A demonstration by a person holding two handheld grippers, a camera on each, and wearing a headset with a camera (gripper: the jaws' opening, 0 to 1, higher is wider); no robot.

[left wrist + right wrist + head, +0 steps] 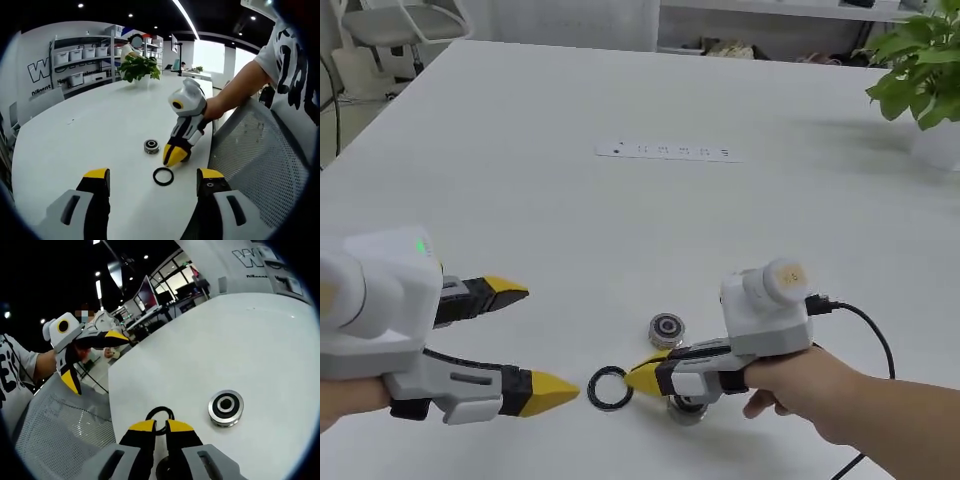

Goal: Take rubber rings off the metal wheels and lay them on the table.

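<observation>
surface (570, 210): white, broad, plain top
rubber ring (609, 387): black, flat on the surface, close to the near edge
metal wheel (667, 327): lying on its side just beyond the ring, apart from it
second wheel (686, 410): right of the ring by the near edge, partly hidden
power strip (669, 151): white, mid-surface, lengthwise along the far edge
potted plant (920, 70): by the right edge, toward the far corner

The far half of the desk (620, 90) lay open, broken only by a flat power strip (668, 151) and a plant (920, 70) at the far right. Near the front edge, a black ring (609, 388) lay in the gap between the left gripper (545, 340), jaws wide apart, and the right gripper (638, 377), jaws close together. A metal wheel (667, 327) sat just beyond. A mesh chair back (250, 145) stood beside the near edge.
</observation>
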